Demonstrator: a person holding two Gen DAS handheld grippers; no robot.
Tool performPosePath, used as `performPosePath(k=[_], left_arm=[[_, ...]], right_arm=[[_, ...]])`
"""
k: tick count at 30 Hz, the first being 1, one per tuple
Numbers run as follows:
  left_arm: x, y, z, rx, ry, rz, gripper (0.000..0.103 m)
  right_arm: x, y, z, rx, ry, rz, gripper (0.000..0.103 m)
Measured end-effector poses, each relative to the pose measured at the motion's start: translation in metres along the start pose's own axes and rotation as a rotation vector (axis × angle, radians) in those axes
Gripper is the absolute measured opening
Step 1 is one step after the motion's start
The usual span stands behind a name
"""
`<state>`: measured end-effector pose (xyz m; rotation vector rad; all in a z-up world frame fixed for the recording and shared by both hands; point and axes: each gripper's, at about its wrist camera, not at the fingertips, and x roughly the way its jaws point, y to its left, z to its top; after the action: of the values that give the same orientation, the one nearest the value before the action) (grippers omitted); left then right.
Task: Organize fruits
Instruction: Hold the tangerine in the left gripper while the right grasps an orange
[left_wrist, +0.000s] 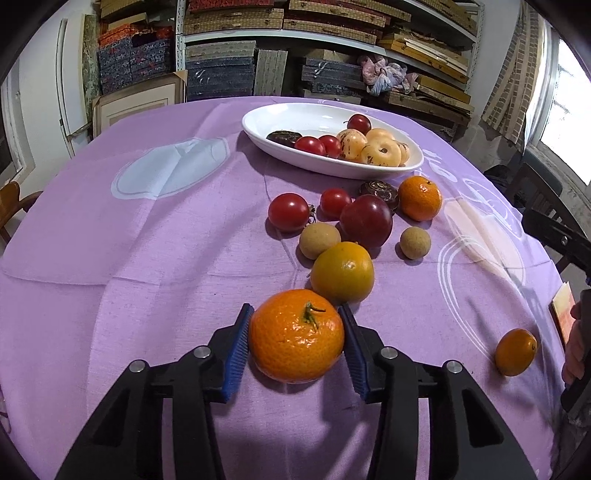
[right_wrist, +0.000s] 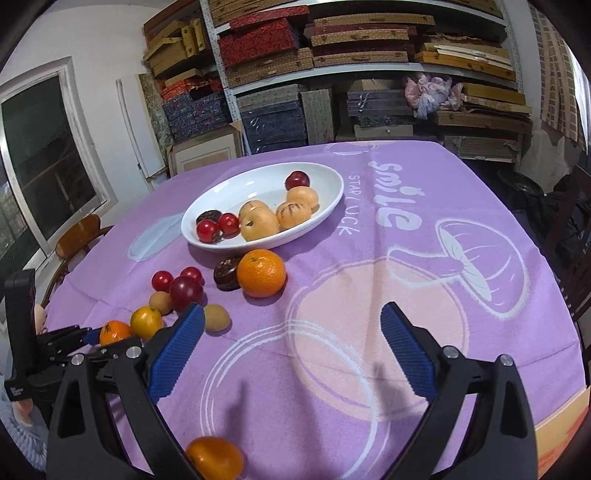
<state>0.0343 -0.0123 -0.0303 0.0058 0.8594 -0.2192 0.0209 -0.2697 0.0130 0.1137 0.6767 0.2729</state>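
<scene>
Clamping one tangerine (left_wrist: 297, 336), left hand-held gripper (left_wrist: 295, 345) (right (right_wrist: 291, 354) gapes); plate (left_wrist: 258, 127) holds eight.

A purple tablecloth (right_wrist: 369, 229) covers the table across the centre and lower part of both views. It carries white lettering reading "smile" (right_wrist: 395, 195) right of centre and a white mushroom motif (right_wrist: 476, 258) at right. Metal shelving (right_wrist: 369, 70) fills the upper centre, stacked with flat boxes in tan, red and dark blue. A bundle of pink and white cloth (right_wrist: 430, 92) sits on a shelf at upper right. A window (right_wrist: 40, 173) occupies the left edge, with a wooden chair (right_wrist: 77, 236) below it. Framed panels (right_wrist: 207, 147) lean at the shelving base.
</scene>
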Motion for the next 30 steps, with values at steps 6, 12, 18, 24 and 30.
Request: performPosePath(k=[6, 12, 18, 24, 30], left_arm=[[-0.007, 0.014, 0.001, -0.011, -0.027, 0.052, 0.047], [-0.005, 0.019, 0.001, -0.029, -0.006, 0.046, 0.047], [-0.004, 0.020, 0.000, -0.028, 0.004, 0.043, 0.047], [-0.003, 0.020, 0.001, -0.025, 0.006, 0.041, 0.047], [-0.003, 0.019, -0.001, -0.016, 0.006, 0.029, 0.047]], right_arm=[[-0.008, 0.030, -0.045, -0.134, 0.108, 0.015, 0.094], [-0.007, 0.041, -0.068, -0.184, 0.175, 0.000, 0.077], [-0.007, 0.046, -0.072, -0.208, 0.191, 0.000, 0.066], [-0.006, 0.048, -0.072, -0.210, 0.207, 0.018, 0.054], [0.000, 0.053, -0.074, -0.223, 0.235, 0.032, 0.038]])
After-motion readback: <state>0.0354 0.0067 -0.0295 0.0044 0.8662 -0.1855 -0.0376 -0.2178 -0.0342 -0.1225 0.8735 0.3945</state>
